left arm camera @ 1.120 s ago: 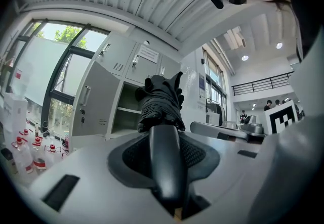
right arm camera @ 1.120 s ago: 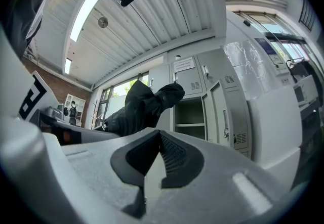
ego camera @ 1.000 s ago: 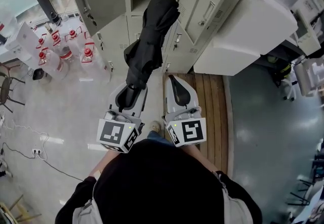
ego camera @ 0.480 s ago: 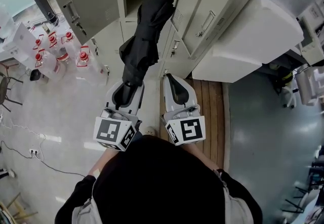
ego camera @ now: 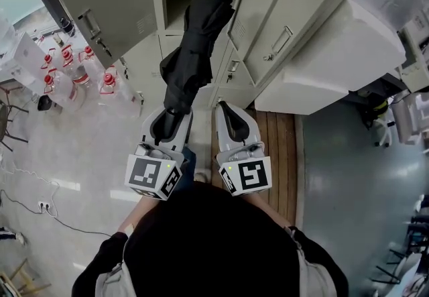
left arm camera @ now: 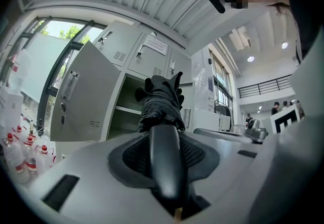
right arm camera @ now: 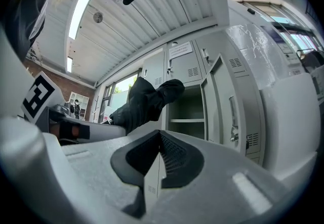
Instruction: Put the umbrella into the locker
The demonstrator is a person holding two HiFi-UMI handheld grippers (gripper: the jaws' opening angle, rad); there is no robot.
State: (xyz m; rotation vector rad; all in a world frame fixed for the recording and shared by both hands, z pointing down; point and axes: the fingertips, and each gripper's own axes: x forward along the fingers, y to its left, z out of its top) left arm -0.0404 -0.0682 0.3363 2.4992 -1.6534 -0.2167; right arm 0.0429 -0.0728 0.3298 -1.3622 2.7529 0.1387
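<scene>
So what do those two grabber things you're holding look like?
The left gripper and right gripper are pale grey plastic shells with black ribbed pads lining the jaws. Each has a white cube at the back, printed with black square patterns, and a tiny green light. The person wears a black top with long sleeves.

No legible text anywhere. White paper notice (left arm camera: 154, 45) at the upper edge of the upper locker door (left arm camera: 144, 63): lines of print, too small to read in either gripper view. Marker cubes (ego camera: 154, 177) (ego camera: 245, 175): black-and-white square patterns only, no letters or numbers.
</scene>
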